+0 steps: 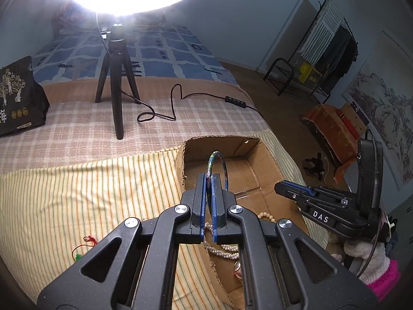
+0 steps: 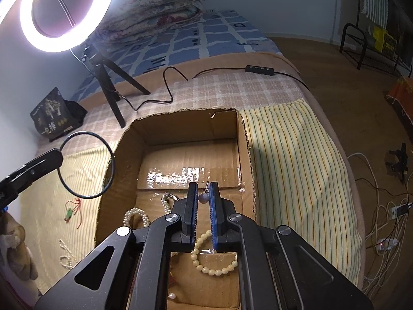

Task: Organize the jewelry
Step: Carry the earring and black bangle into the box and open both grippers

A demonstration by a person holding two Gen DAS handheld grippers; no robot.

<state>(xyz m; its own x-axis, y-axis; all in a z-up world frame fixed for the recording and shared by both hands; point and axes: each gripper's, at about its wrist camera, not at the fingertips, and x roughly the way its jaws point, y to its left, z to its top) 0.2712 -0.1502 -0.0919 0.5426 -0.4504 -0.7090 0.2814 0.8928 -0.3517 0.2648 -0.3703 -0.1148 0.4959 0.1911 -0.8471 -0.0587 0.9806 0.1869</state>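
My left gripper (image 1: pixel 209 178) is shut on a thin bangle (image 1: pixel 218 166) and holds it upright over the left rim of an open cardboard box (image 1: pixel 260 178). In the right wrist view the bangle (image 2: pixel 86 164) shows as a dark ring beside the box (image 2: pixel 242 139). My right gripper (image 2: pixel 204 190) is over the box, shut on a small grey bead earring (image 2: pixel 203 198). Inside the box lie a white pearl strand (image 2: pixel 135 215), a cream bead bracelet (image 2: pixel 206 261) and a chain clasp (image 2: pixel 169 196).
A green pendant on red cord (image 2: pixel 71 213) and a small pearl strand (image 2: pixel 65 254) lie on the striped cloth (image 2: pixel 291 170) left of the box. A ring light on a tripod (image 2: pixel 108 85), its cable (image 1: pixel 165 108) and a black bag (image 1: pixel 18 98) stand behind.
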